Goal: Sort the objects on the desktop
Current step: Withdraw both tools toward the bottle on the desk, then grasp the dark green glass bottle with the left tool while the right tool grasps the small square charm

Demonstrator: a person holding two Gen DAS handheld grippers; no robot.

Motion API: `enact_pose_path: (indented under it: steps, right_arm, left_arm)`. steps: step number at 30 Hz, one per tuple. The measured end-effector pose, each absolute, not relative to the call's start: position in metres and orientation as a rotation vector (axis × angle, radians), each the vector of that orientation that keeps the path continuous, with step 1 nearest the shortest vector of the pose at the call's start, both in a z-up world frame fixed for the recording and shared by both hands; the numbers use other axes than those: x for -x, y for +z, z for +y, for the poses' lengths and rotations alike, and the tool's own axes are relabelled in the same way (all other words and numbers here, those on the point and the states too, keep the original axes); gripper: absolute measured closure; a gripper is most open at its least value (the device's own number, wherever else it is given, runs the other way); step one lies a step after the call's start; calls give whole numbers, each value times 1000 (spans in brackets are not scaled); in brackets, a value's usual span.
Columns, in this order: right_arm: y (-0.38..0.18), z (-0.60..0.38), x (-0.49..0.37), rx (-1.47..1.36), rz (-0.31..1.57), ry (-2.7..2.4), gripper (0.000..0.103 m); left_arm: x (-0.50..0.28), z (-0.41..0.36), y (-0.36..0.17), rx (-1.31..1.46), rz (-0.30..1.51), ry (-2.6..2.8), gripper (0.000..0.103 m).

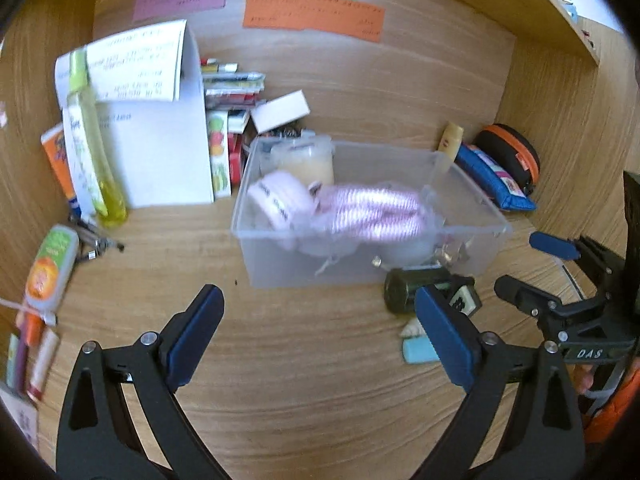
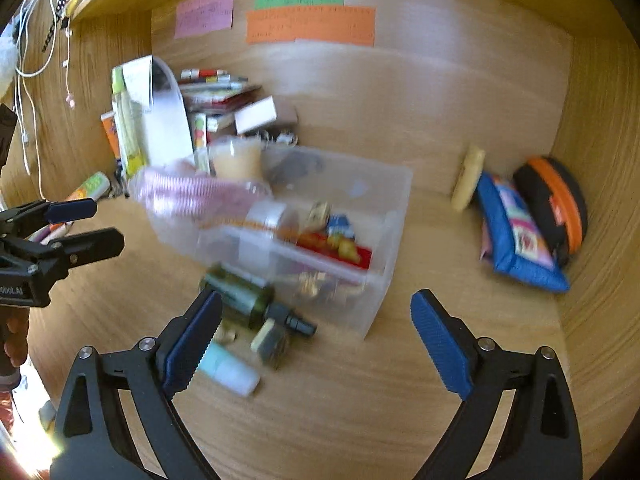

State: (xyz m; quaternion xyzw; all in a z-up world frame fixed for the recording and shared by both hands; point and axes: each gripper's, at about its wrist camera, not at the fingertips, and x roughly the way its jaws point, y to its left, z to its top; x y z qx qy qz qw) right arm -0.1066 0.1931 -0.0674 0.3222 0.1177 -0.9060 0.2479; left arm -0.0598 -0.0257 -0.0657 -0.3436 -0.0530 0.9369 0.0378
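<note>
A clear plastic bin [image 1: 464, 184] [image 2: 390, 216] stands mid-desk, holding a pink striped pouch [image 1: 372, 212] [image 2: 188, 194], a cream jar [image 1: 306, 160] and small packets. A dark green bottle [image 1: 412, 286] [image 2: 244, 294] lies on the desk in front of the bin, with a small square item [image 2: 270, 338] and a pale blue tube [image 2: 230, 370] beside it. My left gripper [image 1: 320, 336] is open and empty, short of the bin. My right gripper [image 2: 316, 340] is open and empty, its left finger by the bottle. Each gripper shows in the other's view [image 1: 536, 264] [image 2: 84, 224].
At back left stand a yellow-green spray bottle [image 1: 90, 140], a white folder [image 1: 160, 152], books and pens. A blue pouch [image 2: 516, 236] and a black-orange case [image 2: 556, 204] lie back right. Tubes [image 1: 50, 268] lie at left. Coloured notes [image 1: 312, 16] are on the back wall.
</note>
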Motion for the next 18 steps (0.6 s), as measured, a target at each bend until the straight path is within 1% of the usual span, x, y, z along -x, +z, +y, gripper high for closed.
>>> enact_pose_path:
  steps: [1,2,3,4,6,7,8,9,11,18]
  right_arm:
    - [-71,193,105,-890,315,-2464,12]
    - [-75,194,103,-904,309,-2458,19]
    - [-79,194,102,-920,305,-2444,28]
    - [-84,192,100,-937,305,-2427,32]
    - [-93,188,100,-973,319,-2397,49]
    - [-99,186,100,-992,329,-2385,52]
    - [-102,184,101,-1009,334,-2375,59]
    - [-106,182,102,-1029,335,-2360,64]
    - [-111,179,103,-1050,334,-2346,71]
    - [-120,174,114,-1095,325,-2325,83]
  left_arm:
    - [58,-26,-70,1066,-175,2871,6]
    - [57,-26,-72,1073,-181,2869,6]
    - [55,-25,-74,1078,-185,2867,6]
    - [54,-25,-77,1082,-187,2866,6]
    - [51,-23,-80,1091,-194,2869,6]
    - [49,-22,-82,1093,-195,2867,6]
    - [48,-22,-83,1097,-195,2863,6]
    - [47,-21,-84,1100,-195,2860,6]
    - [47,-18,-86,1108,-193,2857,6]
    - [58,-1,-93,1149,-159,2814,6]
